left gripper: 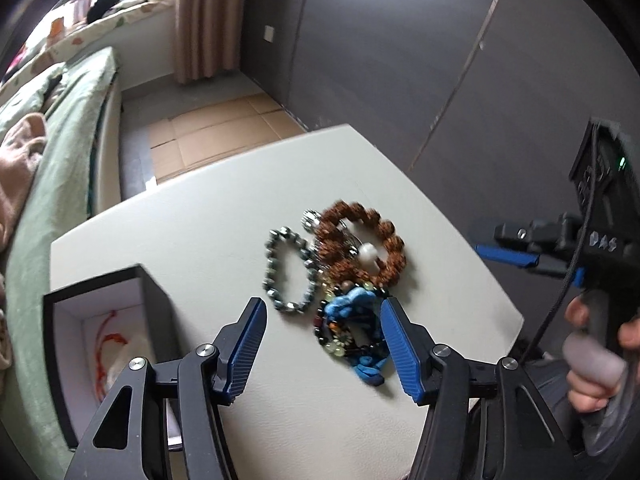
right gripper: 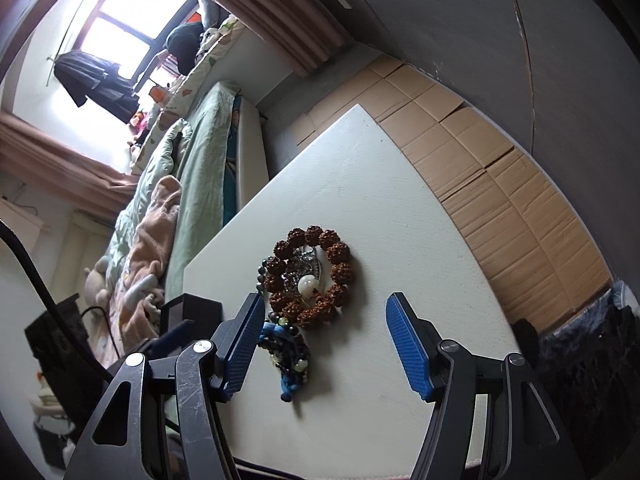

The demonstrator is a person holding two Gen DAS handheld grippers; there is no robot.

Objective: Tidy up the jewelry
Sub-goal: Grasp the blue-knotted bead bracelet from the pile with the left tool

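Observation:
A pile of jewelry lies on the white table (left gripper: 200,240). It holds a brown bead bracelet (left gripper: 394,240), a grey-green bead bracelet (left gripper: 276,280) and a blue cord bracelet with mixed beads (left gripper: 352,312). My left gripper (left gripper: 323,312) is open just above the table, the blue cord bracelet lying by its right finger. An open black box (left gripper: 96,284) with a white lining stands at the left; a red string (left gripper: 105,344) lies inside. My right gripper (right gripper: 325,308) is open and empty, hovering near the brown bracelet (right gripper: 340,272) and blue cord bracelet (right gripper: 288,354). It also shows in the left wrist view (left gripper: 500,252).
A bed with green bedding (left gripper: 60,140) runs along the table's left side. Flattened cardboard (right gripper: 500,168) covers the floor beyond the table. A dark grey wall (left gripper: 400,40) stands behind. The black box (right gripper: 192,308) shows at the left in the right wrist view.

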